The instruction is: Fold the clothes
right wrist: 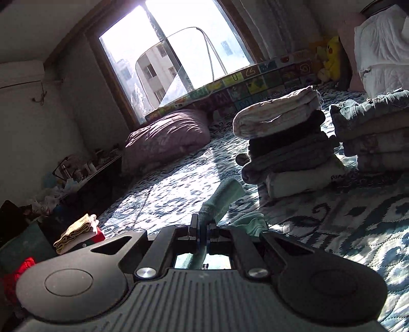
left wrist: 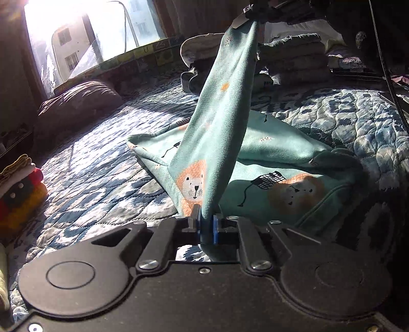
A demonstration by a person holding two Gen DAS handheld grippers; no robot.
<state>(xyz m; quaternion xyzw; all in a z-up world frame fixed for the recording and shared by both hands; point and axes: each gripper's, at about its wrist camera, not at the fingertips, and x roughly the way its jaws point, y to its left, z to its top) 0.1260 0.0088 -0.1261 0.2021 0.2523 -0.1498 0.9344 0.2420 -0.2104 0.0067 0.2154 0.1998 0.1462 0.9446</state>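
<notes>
Left gripper [left wrist: 205, 224] pinches the teal lion-print garment [left wrist: 268, 163], half-lifted off the quilted bed [left wrist: 102, 173] toward the right gripper [left wrist: 251, 19] far above; right-wrist view: right gripper [right wrist: 203, 233] clamps a teal edge, folded stacks [right wrist: 283, 143] far right, so this piece looks mid-fold.

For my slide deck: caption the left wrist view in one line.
Left gripper and right gripper stretch a teal lion-print garment above a blue quilted bed.

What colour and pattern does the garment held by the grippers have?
Teal garment with orange lion faces; clearest in the left wrist view.
</notes>
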